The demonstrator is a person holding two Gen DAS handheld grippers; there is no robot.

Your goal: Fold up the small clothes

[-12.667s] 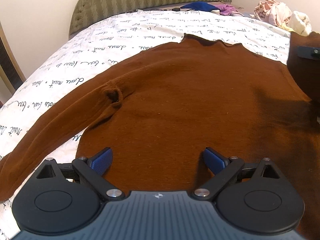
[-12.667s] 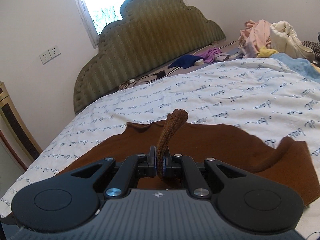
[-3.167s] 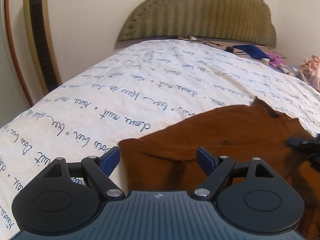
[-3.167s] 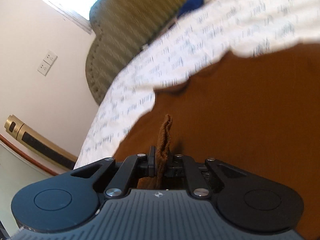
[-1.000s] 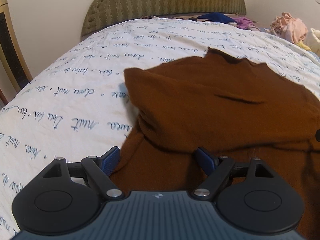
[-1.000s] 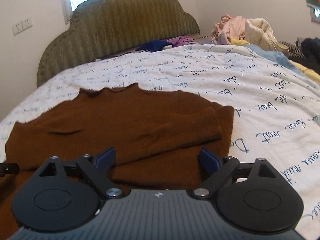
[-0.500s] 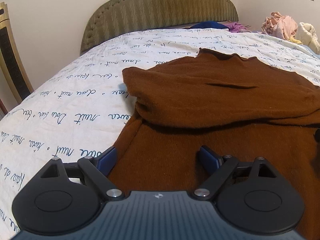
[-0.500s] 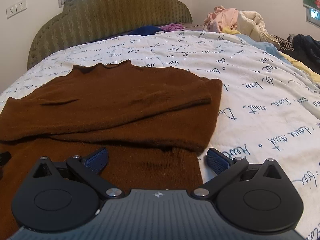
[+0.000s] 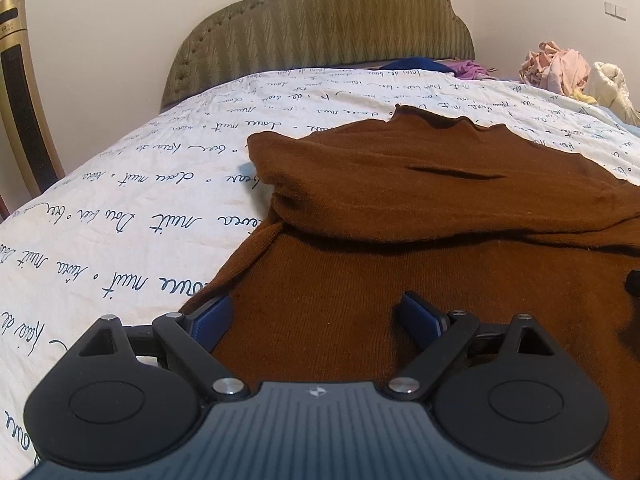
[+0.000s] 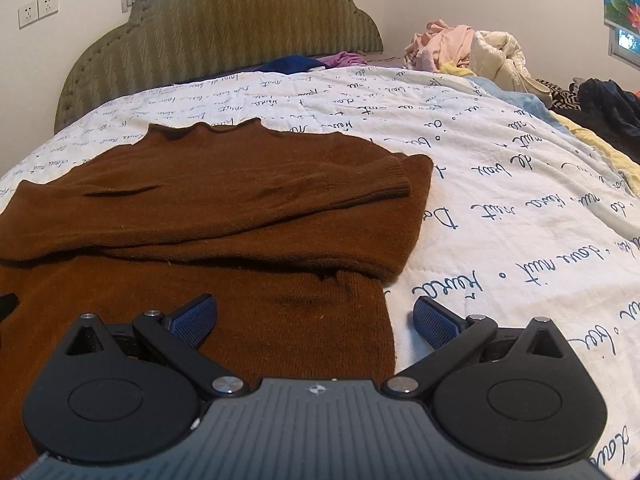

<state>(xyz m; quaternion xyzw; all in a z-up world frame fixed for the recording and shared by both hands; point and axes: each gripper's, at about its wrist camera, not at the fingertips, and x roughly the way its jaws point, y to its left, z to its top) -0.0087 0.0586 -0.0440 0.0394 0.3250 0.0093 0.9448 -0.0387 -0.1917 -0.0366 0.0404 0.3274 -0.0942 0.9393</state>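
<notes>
sweater (image 10: pixel 248 240) on bed (image 10: pixel 500 184) | clothes pile (image 10: pixel 460 48) behind-right — headboard (image 10: pixel 220 32) behind

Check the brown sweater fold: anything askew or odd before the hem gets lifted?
Slightly untidy. On the brown sweater, the folded-in sleeve cuff lies slanted across the chest, not square. A small crease puckers the top layer. The left fold is bunched. No damage shows. Both the left gripper and right gripper are open.

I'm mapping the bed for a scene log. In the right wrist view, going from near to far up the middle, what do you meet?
Open right gripper → brown knit sweater's lower body → its folded-over sleeve → its wavy collar → white script-printed quilt → dark blue garment → olive quilted headboard.
</notes>
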